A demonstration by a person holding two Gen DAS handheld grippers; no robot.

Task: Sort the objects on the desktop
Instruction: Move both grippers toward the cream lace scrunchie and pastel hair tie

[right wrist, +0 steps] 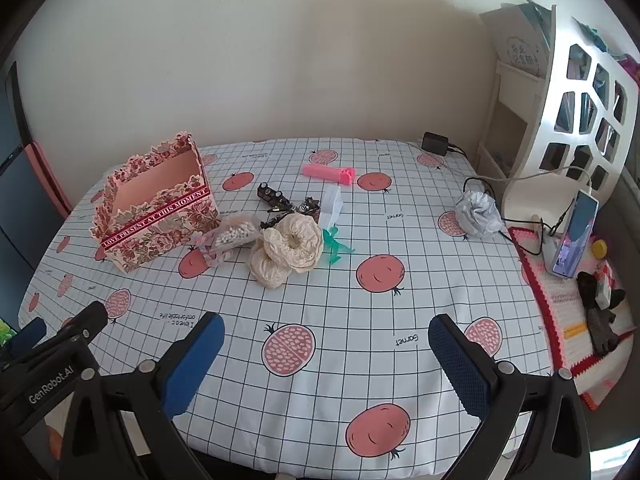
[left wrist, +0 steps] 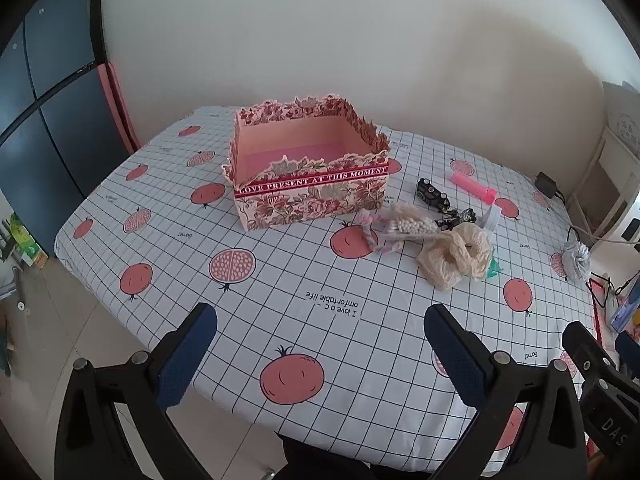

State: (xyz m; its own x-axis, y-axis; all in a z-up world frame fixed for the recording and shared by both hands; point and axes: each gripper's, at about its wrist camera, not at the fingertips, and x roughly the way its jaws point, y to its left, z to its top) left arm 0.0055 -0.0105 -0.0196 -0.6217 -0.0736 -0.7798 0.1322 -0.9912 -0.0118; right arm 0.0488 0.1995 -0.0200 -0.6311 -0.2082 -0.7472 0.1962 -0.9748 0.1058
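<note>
One floral box (left wrist: pixel 310 168) reads "LOVE PRESENT AT THIS MOMENT".

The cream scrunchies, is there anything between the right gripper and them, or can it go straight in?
Nothing visible stands in the way. The right gripper is open over bare tablecloth, and the cream scrunchies lie straight ahead at the near edge of the pile, with the cotton swab bag beside them.

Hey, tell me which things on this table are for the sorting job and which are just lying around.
For the job:
floral box
cream scrunchies
bag of cotton swabs
pink comb
black hair clips
green ribbon

Just lying about:
phone on stand
black charger
white shelf
crochet mat
</note>
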